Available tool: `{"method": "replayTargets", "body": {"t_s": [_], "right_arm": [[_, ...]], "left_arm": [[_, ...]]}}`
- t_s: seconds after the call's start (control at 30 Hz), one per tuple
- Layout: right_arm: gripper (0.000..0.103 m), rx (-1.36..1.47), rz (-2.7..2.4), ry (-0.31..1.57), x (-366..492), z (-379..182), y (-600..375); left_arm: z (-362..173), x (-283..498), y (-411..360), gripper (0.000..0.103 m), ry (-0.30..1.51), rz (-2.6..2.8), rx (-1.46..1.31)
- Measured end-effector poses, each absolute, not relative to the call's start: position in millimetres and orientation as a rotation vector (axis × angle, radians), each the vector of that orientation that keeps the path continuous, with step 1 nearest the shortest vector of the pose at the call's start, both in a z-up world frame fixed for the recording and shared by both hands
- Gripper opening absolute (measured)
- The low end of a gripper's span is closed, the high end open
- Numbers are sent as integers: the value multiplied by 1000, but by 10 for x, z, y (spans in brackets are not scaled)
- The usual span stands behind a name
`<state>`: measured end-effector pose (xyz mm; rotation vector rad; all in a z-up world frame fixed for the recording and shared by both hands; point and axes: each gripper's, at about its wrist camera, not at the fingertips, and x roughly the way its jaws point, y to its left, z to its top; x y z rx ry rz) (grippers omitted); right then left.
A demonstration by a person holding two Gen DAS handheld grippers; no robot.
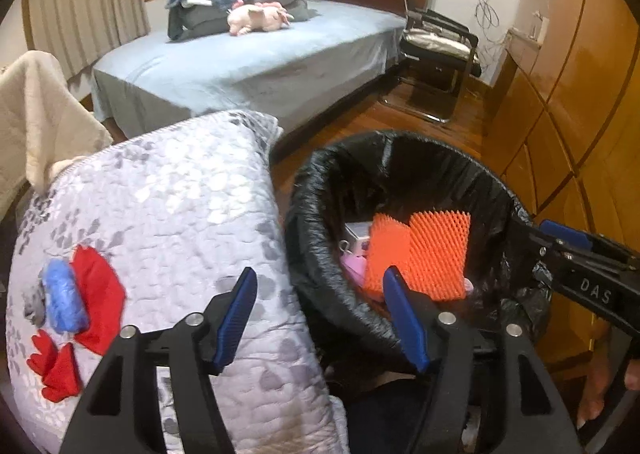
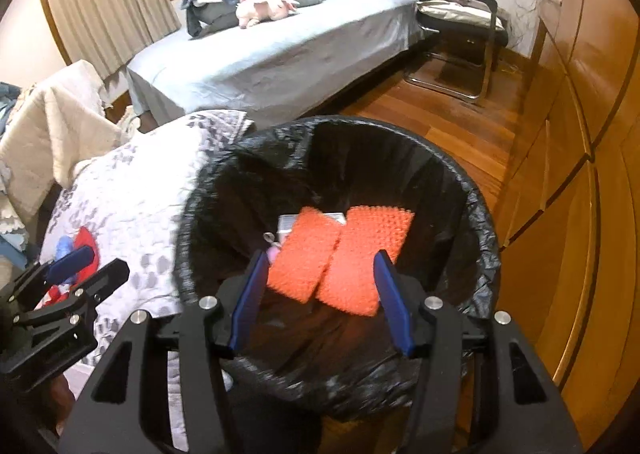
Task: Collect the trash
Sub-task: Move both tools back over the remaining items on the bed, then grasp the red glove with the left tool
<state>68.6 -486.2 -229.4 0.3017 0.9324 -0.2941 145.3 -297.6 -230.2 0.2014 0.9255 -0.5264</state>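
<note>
Right gripper (image 2: 318,294) held spread and empty over black-lined bin (image 2: 472,197), likely for drop. Orange mesh pieces (image 2: 340,258) seen inside bin. Left gripper (image 1: 320,318) also spread, empty, positioned between bin and quilt (image 1: 168,205), where red and blue scraps (image 1: 80,294) were left uncollected.

Quilted surface (image 1: 180,213) bears red scraps (image 1: 94,286), blue wad (image 1: 64,300); bin (image 2: 472,221) beside.

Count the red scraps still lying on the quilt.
2. A larger red scrap lies on the quilt with a blue wad on it; a smaller red scrap sits just nearer the camera. More may hide under the wad or behind the left gripper.
</note>
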Motion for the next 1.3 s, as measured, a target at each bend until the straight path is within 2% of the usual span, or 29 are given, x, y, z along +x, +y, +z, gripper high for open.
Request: {"method": "replayTargets", "body": {"t_s": [0.67,1.03,1.3], "right_arm": [[58,257,-108,896,934,-2113,-3331],[58,223,-19,908,1141,-2222,-2561],[58,208,43,930,1323,-2443,-2084]], "left_arm": [[-1981,1456,-1150,75,838,-301,120],[-2126,1411,-187,76,849,-176,64],[-2469,1490,325,76,897,-104,51]]}}
